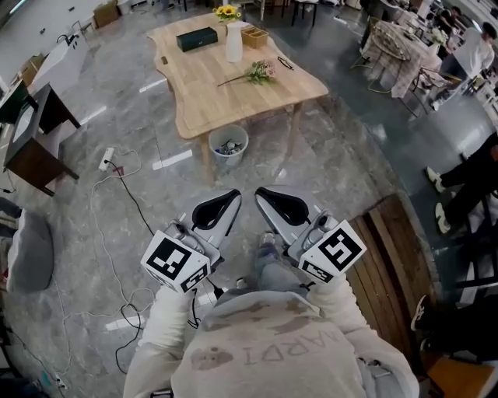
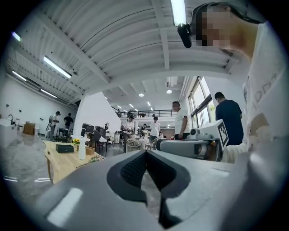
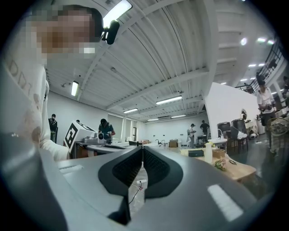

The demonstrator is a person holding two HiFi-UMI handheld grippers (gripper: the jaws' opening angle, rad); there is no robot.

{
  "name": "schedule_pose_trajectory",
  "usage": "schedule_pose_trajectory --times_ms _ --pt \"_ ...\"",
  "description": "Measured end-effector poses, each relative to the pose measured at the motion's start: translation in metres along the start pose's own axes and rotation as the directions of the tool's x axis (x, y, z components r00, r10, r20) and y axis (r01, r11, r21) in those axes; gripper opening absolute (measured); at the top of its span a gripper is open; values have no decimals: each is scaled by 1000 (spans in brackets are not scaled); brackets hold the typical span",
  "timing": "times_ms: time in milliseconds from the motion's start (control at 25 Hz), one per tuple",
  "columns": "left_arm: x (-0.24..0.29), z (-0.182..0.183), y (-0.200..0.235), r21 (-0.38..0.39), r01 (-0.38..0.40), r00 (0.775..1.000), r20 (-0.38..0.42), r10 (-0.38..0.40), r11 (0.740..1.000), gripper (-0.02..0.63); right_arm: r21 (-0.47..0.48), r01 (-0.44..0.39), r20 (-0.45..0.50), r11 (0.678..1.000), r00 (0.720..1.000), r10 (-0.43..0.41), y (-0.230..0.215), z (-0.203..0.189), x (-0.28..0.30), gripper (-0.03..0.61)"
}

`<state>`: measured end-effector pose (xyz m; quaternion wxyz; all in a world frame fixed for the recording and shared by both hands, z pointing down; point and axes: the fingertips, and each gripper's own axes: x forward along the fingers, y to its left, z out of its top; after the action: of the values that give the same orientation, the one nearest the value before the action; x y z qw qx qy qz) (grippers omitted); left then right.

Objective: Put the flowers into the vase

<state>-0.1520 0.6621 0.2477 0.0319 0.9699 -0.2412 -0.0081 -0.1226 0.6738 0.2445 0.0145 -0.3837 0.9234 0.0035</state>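
Both hand-held grippers were held close before the person's chest, pointed level and forward, side by side with a narrow gap between them. The left hand-held gripper (image 1: 226,204) was seen with its jaws pressed together at the tips, nothing caught between them. The right hand-held gripper (image 1: 268,200) was likewise closed and empty. The marker cubes were turned up toward the head view, and the arms in the white sleeves (image 1: 167,326) were bent and kept tight to the body.

The flowers (image 1: 259,73) were laid flat on the wooden worktop (image 1: 233,105), well apart from both grippers, toward its right side, the stem pointed left. The white vase (image 1: 233,43) was stood upright farther back on the worktop, between a dark box (image 1: 196,38) and a small wooden box (image 1: 254,36). Yellow blooms (image 1: 227,12) were seen just beyond it.

A wide stretch of grey stone floor (image 1: 334,155) was left open between the person and the worktop's wavy near edge. A bin (image 1: 229,146) was tucked under that edge. Cables (image 1: 117,225) were trailed across the floor at the left, and a slatted wooden bench (image 1: 393,256) was set close at the right.
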Motion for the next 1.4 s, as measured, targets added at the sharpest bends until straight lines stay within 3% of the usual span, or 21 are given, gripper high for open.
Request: schedule_pose_trajectory --times_ms 400,880,1400 --pt "49 1 62 7 -14 1000 0 14 1000 5 -23 -66 -18 998 998 65 -55 -9 50 61" --pt "159 9 132 0 -15 1000 -2 15 1000 20 5 -94 1 996 996 94 -182 -5 90 69" --pt "258 15 188 -4 -80 997 2 80 997 21 26 -110 25 994 994 110 -304 -2 108 60"
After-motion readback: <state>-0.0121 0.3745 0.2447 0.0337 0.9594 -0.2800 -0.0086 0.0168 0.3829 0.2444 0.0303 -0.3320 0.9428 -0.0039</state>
